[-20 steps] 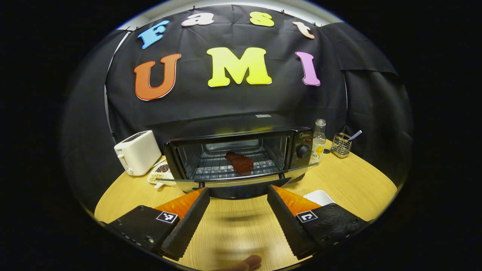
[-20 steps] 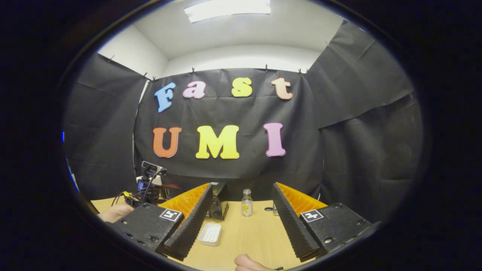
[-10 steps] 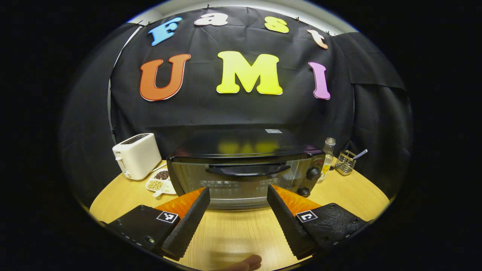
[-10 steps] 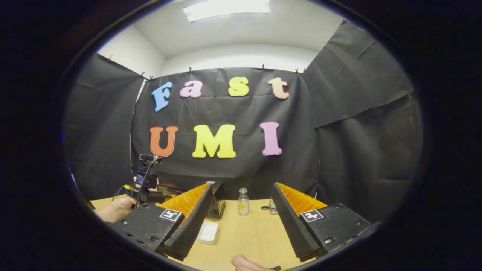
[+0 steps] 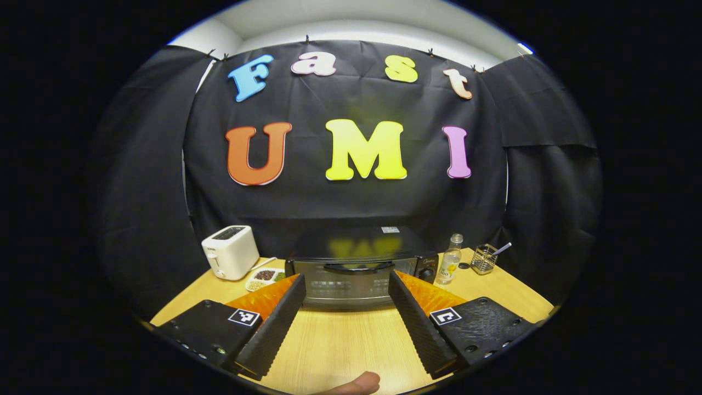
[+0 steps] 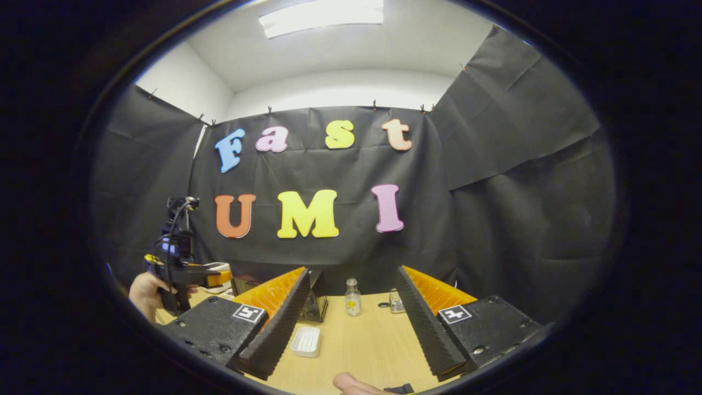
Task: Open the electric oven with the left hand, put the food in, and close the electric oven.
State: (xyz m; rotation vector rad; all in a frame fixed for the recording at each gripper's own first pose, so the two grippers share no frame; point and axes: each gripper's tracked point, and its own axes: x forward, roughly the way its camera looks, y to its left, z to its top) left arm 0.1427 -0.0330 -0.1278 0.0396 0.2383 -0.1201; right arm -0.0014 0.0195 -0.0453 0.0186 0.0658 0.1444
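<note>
Left gripper view faces the oven head-on: its door is shut, handle across the top of the glass, and it stands on the table well ahead of the left gripper, whose jaws gape wide with nothing between them. A toaster and a snack dish sit to the oven's left, a bottle and a wire holder to its right. Right gripper view catches only a corner of the oven past the right gripper, also wide open and empty, plus a white tray on the table. A hand holds the left gripper at that view's left edge. The oven's brand and the bottle's label are too small to read.
</note>
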